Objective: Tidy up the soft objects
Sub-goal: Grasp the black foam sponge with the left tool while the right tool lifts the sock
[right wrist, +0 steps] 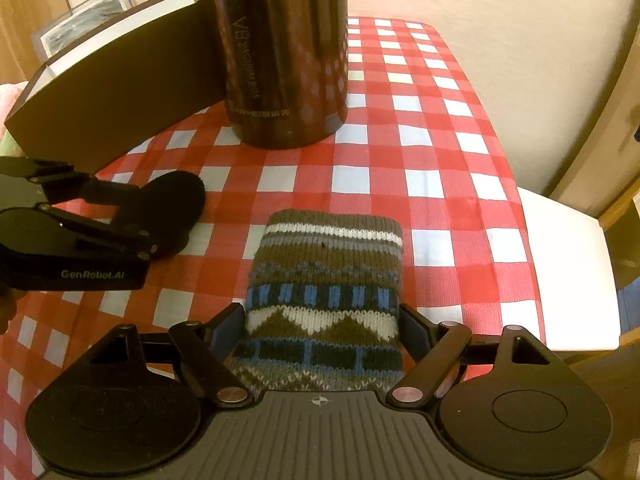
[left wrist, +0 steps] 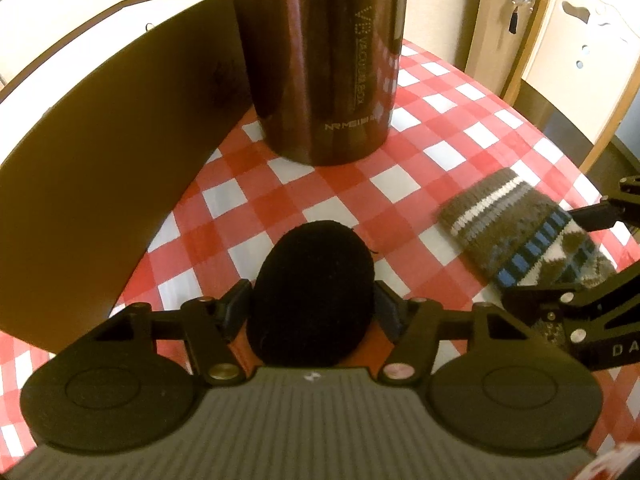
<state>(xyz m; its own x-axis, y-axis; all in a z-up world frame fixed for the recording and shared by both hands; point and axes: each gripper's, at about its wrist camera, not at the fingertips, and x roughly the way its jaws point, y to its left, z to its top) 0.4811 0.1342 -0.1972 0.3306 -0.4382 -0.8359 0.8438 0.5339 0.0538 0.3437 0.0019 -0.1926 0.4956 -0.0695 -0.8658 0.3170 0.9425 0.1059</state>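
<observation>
Straddling a black soft bundle (left wrist: 312, 292) on the red-checked tablecloth (left wrist: 440, 128), the left gripper (left wrist: 312, 306) appears to clasp its sides. The right gripper (right wrist: 322, 330) brackets a patterned knit pouch (right wrist: 326, 300) at the bundle's three o'clock; contact unclear. A dark vacuum canister (left wrist: 320, 64) stands at twelve o'clock.

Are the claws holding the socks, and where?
Cannot tell: left claw straddles the black fuzzy sock, right claw the patterned knitted sock's near end.
</observation>
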